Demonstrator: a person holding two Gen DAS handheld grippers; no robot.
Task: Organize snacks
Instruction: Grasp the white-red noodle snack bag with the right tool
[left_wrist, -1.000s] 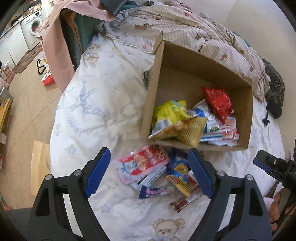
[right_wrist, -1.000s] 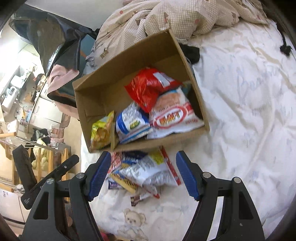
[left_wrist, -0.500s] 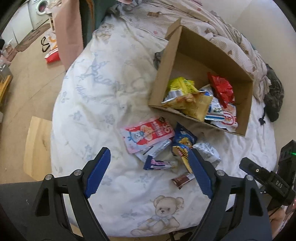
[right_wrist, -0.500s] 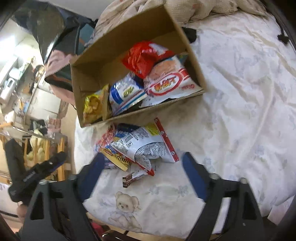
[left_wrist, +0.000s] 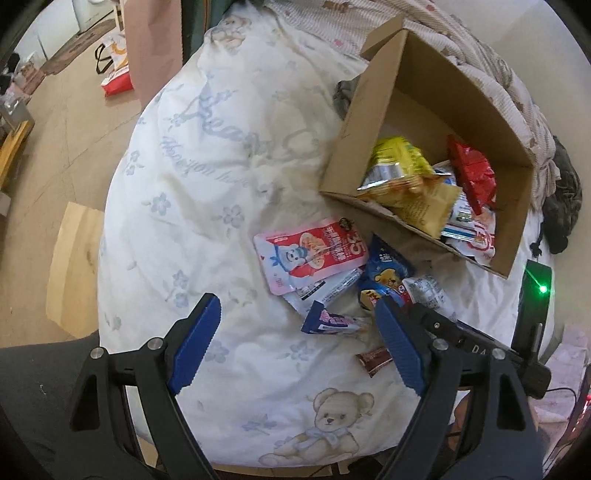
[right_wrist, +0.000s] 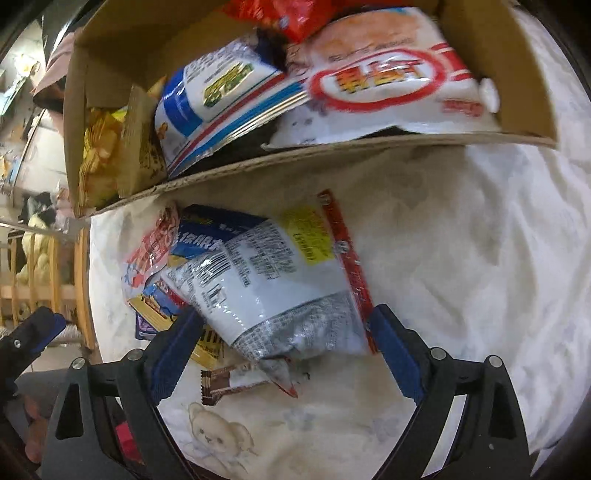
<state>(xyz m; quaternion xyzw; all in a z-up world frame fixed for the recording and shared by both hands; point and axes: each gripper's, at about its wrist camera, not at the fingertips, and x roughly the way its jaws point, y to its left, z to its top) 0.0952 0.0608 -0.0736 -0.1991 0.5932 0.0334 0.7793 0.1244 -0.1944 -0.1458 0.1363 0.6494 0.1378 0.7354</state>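
A cardboard box (left_wrist: 354, 122) (right_wrist: 303, 162) on the bed holds yellow, red, blue-white and red-white snack bags. In front of it lie loose snacks: a pink bear packet (left_wrist: 310, 254), a blue bear packet (left_wrist: 388, 273), a small purple packet (left_wrist: 328, 319) and a brown bar (left_wrist: 373, 360) (right_wrist: 232, 380). My left gripper (left_wrist: 297, 345) hangs open above the sheet, left of the pile, nothing between its fingers. My right gripper (right_wrist: 284, 325) is open low over the pile. A white-grey packet (right_wrist: 280, 280) lies between its pads, its edges close to both.
The bed's white floral sheet (left_wrist: 221, 166) drops off to the wooden floor (left_wrist: 62, 147) at the left. A crumpled checked blanket (left_wrist: 480, 48) lies behind the box. A dark garment (left_wrist: 561, 199) lies at the far right. The left gripper's finger (right_wrist: 33, 332) shows left of the pile.
My right gripper has dropped close over the white-grey packet and its jaws have widened. The left gripper's view has swung, so box and pile now sit further to the right.
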